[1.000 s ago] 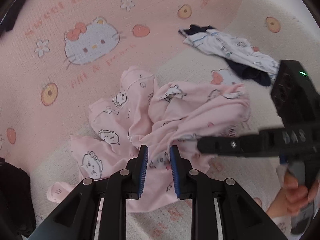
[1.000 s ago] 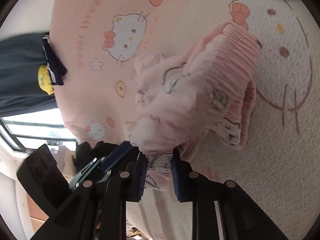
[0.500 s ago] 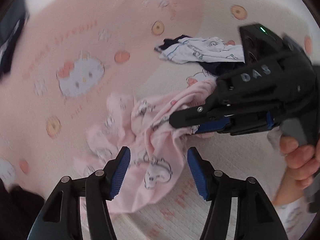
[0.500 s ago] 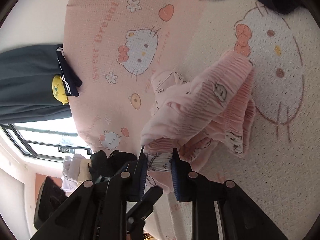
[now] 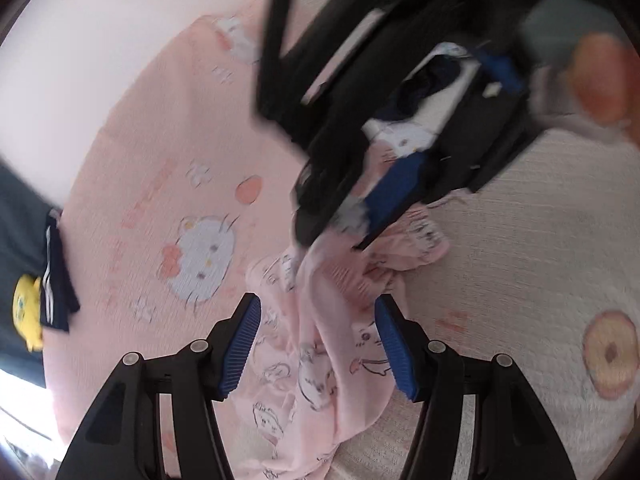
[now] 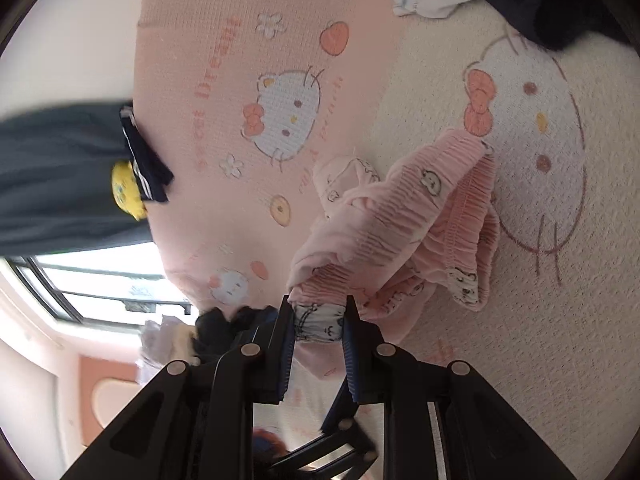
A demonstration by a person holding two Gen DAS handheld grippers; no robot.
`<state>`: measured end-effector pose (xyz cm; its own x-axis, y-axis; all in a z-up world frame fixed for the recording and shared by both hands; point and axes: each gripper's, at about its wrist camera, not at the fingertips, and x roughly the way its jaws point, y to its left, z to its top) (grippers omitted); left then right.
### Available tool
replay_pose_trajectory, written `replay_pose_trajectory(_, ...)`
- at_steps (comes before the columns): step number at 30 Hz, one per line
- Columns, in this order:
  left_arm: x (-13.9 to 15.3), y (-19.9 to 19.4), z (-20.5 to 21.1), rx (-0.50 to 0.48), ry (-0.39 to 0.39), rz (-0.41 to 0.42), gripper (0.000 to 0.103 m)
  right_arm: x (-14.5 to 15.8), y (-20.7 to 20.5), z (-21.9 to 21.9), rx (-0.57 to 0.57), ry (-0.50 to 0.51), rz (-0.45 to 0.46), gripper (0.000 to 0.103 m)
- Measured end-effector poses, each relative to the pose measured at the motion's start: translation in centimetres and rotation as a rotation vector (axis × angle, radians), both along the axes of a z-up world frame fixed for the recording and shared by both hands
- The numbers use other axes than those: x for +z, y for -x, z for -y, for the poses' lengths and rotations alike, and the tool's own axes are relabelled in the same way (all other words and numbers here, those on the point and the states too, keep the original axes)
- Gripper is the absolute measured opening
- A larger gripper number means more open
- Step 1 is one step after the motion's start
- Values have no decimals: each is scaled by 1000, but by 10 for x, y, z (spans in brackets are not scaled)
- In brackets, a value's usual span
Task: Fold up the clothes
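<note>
Dangling crumpled pink printed garment [image 6: 404,216]

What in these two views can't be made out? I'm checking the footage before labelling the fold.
- Left wrist view: the right gripper is motion-blurred; its hold on the pink garment is unclear there.
- Left wrist view: the white and navy clothes are mostly hidden behind that gripper.
- Right wrist view: the left gripper is only partly visible below the fingers.

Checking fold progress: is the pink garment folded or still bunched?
Bunched: pink garment hangs crumpled from the right gripper, no neat fold.
</note>
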<state>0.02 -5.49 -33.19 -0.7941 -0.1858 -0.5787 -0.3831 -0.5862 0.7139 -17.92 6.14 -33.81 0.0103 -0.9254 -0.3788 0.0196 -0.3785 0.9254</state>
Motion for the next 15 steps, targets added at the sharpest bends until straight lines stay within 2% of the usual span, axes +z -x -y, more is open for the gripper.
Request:
replay_pose_trajectory(5,-4,6,0,52,-13,-20,56,1,1,-4,-13,12,23,21)
replay_pose_trajectory(10,-8,12,2,83,-112,71,53,-1,0,-8,-26,19,43,21)
replay_pose_trajectory(12,-10,16,3,113,-138,97,44,-4,0,-9,-31,29,68,21)
replay_pose_trajectory(13,-12,18,4,132,-153,113,32,-5,1,-10,-33,32,76,21)
replay_pose_trajectory(15,-11,24,10,167,-221,153,27,-7,1,-10,-31,35,86,21)
